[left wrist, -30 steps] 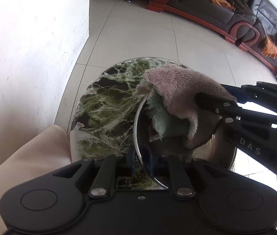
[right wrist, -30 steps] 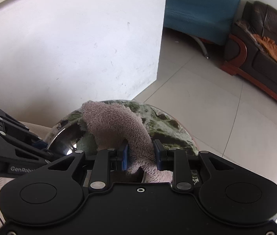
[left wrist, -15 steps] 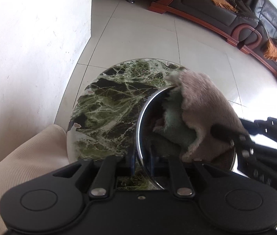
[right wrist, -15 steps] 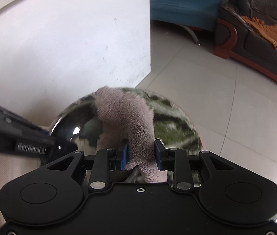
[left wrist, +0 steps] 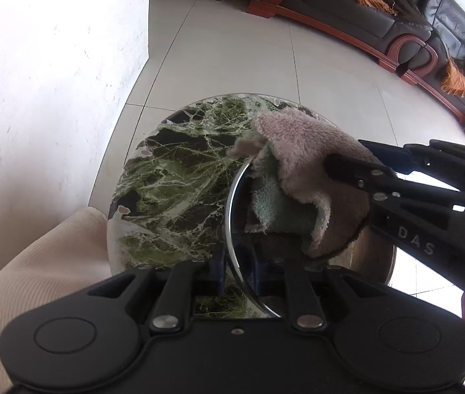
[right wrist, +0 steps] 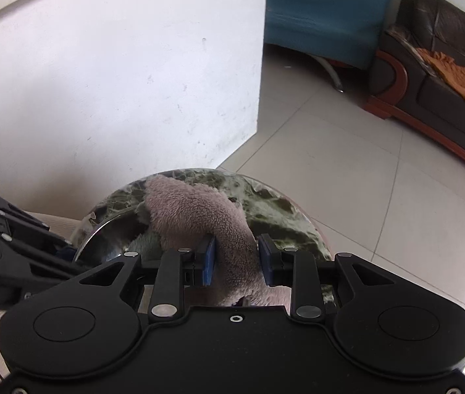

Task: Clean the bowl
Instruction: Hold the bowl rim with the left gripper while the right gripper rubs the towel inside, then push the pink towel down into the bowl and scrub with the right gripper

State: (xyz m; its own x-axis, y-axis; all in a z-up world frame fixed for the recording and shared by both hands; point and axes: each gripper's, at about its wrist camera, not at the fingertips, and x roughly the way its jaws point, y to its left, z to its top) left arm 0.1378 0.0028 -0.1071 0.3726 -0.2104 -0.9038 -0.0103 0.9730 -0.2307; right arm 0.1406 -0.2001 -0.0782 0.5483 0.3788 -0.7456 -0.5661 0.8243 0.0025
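Observation:
A shiny steel bowl (left wrist: 230, 203) is tilted on edge over a round green marble table (left wrist: 173, 170). My left gripper (left wrist: 237, 262) holds the bowl's near rim between its blue pads, and its jaws are opening a little. A pink-brown and pale green fluffy cloth (left wrist: 301, 151) drapes over the bowl's upper rim and into its inside. My right gripper (left wrist: 347, 157) comes in from the right, shut on that cloth. In the right wrist view the cloth (right wrist: 193, 210) runs from between the right gripper's (right wrist: 235, 256) pads onto the bowl (right wrist: 107, 239).
A white wall (left wrist: 52, 65) stands close on the left of the table. A cream cushion (left wrist: 52, 262) lies beside the table's near-left edge. Tiled floor spreads beyond, with a dark leather sofa (left wrist: 396, 16) and a blue seat (right wrist: 324, 16) far off.
The right gripper and cloth swung right across the bowl half a second ago, then came back left over the rim. The left gripper and the bowl stayed put.

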